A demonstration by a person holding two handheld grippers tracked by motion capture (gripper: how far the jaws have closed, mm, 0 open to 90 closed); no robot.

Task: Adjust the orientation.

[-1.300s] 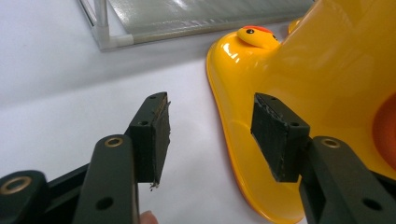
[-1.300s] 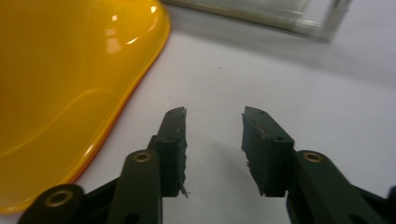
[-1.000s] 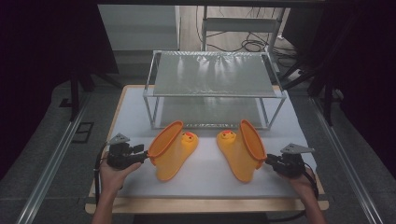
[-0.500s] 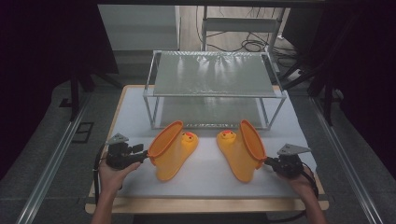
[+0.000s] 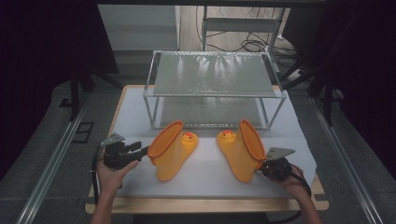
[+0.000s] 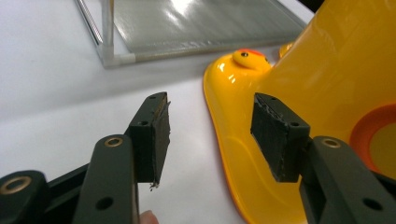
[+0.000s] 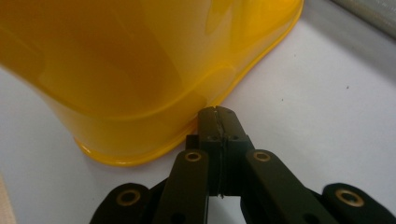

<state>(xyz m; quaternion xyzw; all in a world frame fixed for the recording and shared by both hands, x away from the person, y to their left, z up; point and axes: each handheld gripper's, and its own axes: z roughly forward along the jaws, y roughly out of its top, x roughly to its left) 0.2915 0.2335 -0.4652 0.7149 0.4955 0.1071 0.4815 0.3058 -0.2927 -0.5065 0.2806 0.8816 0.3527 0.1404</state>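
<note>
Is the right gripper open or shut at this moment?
Shut. In the right gripper view the right gripper has its two pads pressed flat together with nothing between them, tips by the sole edge of the yellow boot.

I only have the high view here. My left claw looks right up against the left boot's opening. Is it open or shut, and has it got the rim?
Observer: The left claw is open, and nothing sits between its pads. The left boot lies beside the right-hand pad, not in the gap.
Operator: And the right claw, down by the other boot's heel?
Observer: The right claw is shut, pads pressed together on nothing. Its tip sits at the sole edge of the right boot.
Operator: Is that tip actually touching the sole?
Observer: In the right gripper view it meets the sole's rim with no visible gap, but I cannot tell contact for certain.
</note>
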